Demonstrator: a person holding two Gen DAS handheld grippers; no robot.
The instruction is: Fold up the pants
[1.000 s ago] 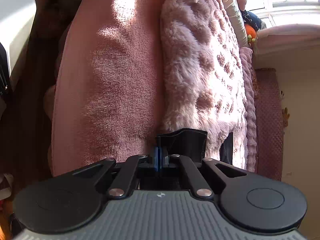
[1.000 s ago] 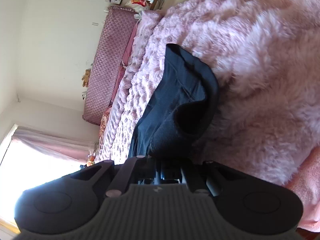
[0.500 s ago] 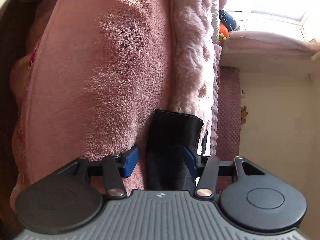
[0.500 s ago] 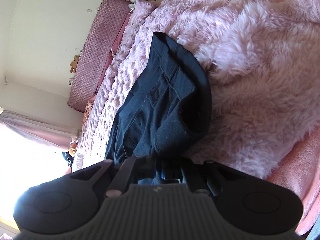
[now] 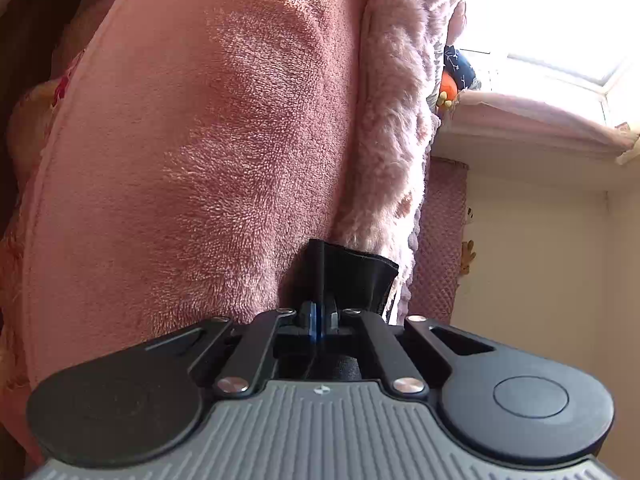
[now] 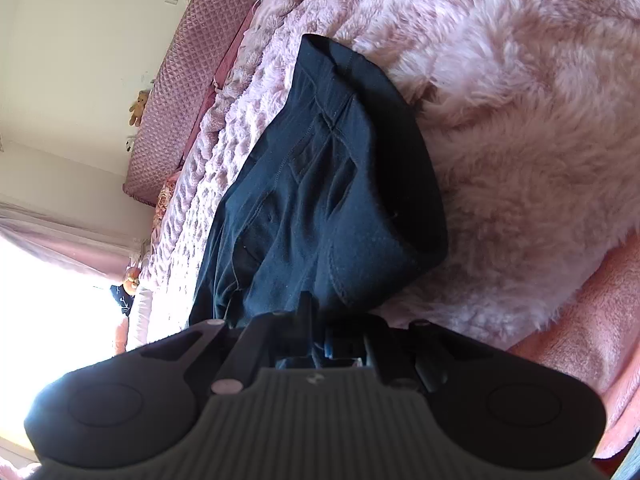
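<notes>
**Dark pants pinched at both ends on a pink bed**

The dark navy pants point(image 6: 320, 200) lie stretched over a fluffy pink blanket point(image 6: 520, 120) on the bed, seams and a pocket outline showing, with the near end bunched right at the right hand-held gripper point(image 6: 320, 340). Its jaws sit closed together on that near edge of the fabric.

In the left wrist view a hemmed end of the pants point(image 5: 352, 276) stands up just beyond the left hand-held gripper point(image 5: 318, 320). Its jaws have just been closing, and the blue pads point(image 5: 310, 318) now meet with the cloth caught between them.

Under that end lies a smooth rose fleece blanket point(image 5: 200, 160), with the shaggy pink one to its right. Farther off stand a quilted pink headboard point(image 6: 180, 80), a cream wall point(image 6: 80, 20) and a bright window point(image 5: 560, 20). A small orange toy point(image 5: 448, 88) sits by the sill.
</notes>
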